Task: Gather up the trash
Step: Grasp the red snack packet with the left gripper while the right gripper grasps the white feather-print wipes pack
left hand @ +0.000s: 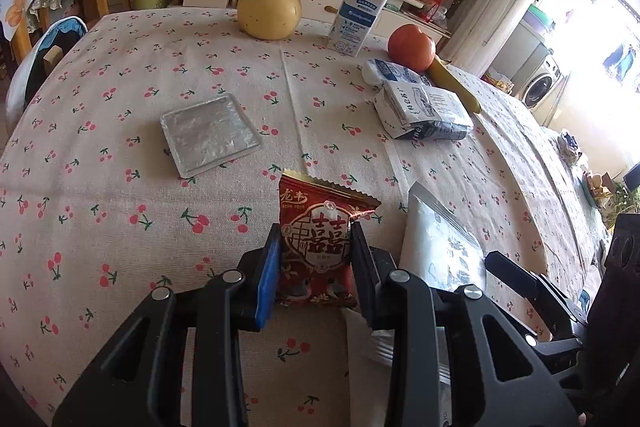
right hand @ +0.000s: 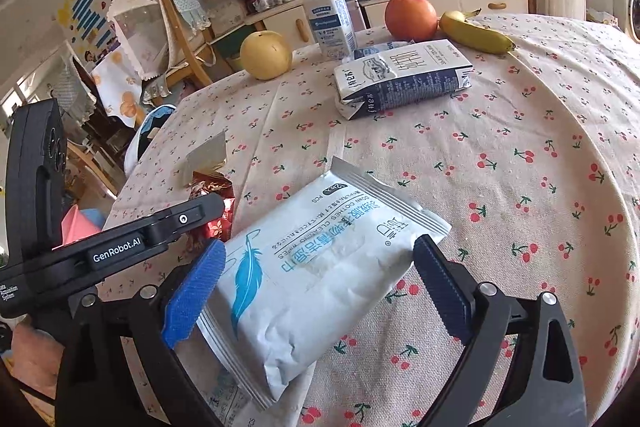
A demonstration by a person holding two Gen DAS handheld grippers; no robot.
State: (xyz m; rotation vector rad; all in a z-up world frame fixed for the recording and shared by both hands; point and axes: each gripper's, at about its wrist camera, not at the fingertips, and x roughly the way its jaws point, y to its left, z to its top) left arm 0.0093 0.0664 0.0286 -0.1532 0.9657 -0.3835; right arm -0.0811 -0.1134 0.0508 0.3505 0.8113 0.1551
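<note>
A red snack packet stands between the fingers of my left gripper, which is shut on its lower half just above the cherry-print tablecloth. To its right lies a white wipes pack. In the right wrist view this wipes pack, printed with a blue feather, sits between the wide-spread fingers of my right gripper. The gripper is open: the left blue pad is at the pack's edge and the right pad is clear of it. The red packet shows behind the left gripper's black finger.
A flat silver foil packet lies left of centre. Farther back are a squashed milk carton, a white bottle, a yellow pear, a red-orange fruit and a banana. Chairs and a sideboard stand beyond the table.
</note>
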